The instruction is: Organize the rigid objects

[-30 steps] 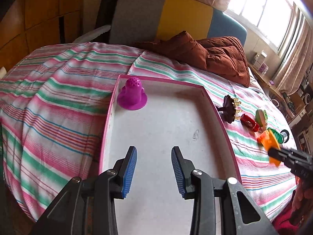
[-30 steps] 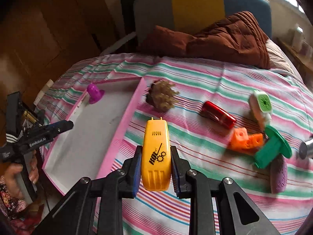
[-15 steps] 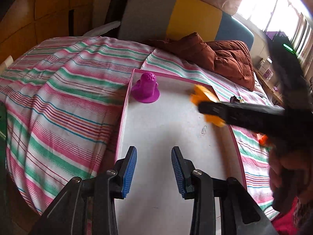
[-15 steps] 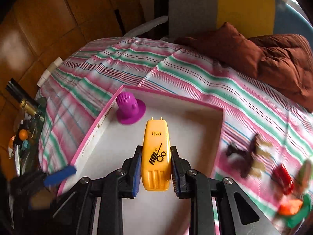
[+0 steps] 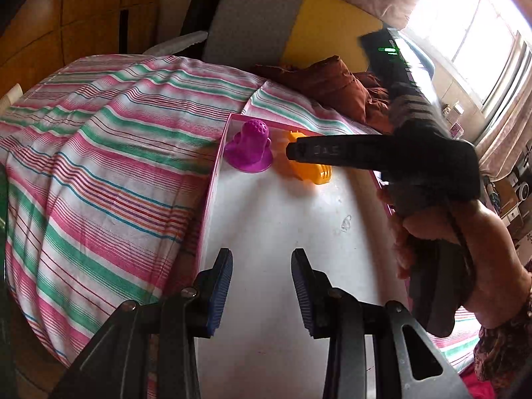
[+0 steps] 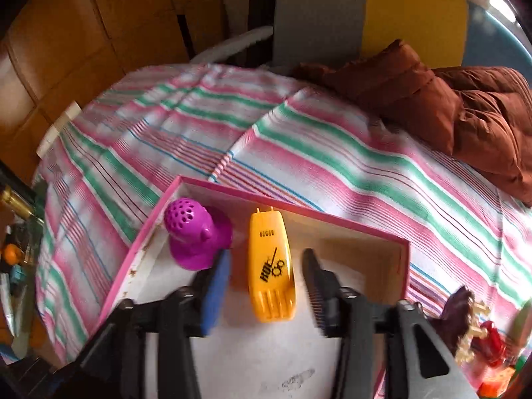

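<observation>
While its jaws have just been opening, right gripper [image 6: 266,279] spread clear of yellow plastic toy [image 6: 271,266] in pink-rimmed tray [image 6: 404,266], left gripper [image 5: 261,289] parted, empty.

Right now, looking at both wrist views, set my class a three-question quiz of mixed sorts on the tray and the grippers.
1. True or false: the yellow toy lies inside the pink tray.
2. Multiple choice: the purple cup stands
A. on the striped sheet
B. in a far corner of the tray
C. on the brown quilt
3. Fill in: the right gripper, whose jaws have just been opening, stands ____ around the toy, its pads clear of it.

Key
1. True
2. B
3. open

The left gripper is open too, with nothing between its fingers.
</observation>
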Demonstrator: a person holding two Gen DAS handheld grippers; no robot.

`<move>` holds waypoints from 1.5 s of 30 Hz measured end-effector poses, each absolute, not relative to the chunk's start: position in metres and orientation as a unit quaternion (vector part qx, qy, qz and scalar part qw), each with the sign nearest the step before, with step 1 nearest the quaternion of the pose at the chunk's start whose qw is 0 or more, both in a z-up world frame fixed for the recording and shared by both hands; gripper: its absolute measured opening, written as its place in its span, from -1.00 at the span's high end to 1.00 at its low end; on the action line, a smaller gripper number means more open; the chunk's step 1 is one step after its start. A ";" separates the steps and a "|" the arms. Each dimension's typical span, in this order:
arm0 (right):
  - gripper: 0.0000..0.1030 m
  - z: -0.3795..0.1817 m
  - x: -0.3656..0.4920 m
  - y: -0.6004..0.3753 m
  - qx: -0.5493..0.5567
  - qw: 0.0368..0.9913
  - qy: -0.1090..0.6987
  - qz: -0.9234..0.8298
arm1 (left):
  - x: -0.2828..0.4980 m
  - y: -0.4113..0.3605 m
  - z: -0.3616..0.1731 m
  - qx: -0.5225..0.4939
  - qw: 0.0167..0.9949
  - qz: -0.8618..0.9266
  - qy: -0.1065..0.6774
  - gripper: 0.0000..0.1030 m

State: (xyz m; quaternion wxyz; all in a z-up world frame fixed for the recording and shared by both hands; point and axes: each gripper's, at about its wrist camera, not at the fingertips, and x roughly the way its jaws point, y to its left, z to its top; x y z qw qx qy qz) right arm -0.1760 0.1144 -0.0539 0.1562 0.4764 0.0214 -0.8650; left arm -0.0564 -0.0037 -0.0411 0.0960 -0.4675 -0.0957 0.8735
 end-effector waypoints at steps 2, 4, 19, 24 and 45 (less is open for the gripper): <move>-0.05 -0.046 -0.165 0.124 0.466 0.160 0.003 -0.870 | -0.056 -0.004 -0.041 -0.466 0.096 0.874 -0.097 0.29; -0.06 -0.039 -0.155 0.131 0.458 0.167 -0.007 -0.873 | -0.056 -0.003 -0.042 -0.466 0.098 0.874 -0.096 0.29; -0.27 -0.013 -0.072 0.185 0.418 0.115 -0.011 -0.901 | -0.040 0.023 -0.042 -0.464 0.154 0.870 -0.072 0.29; -0.27 -0.020 -0.051 0.217 0.427 0.078 -0.024 -0.901 | -0.034 0.032 -0.039 -0.459 0.171 0.869 -0.065 0.29; -0.36 -0.038 -0.133 0.246 0.440 0.013 -0.037 -0.897 | -0.013 0.052 -0.033 -0.446 0.199 0.871 -0.052 0.29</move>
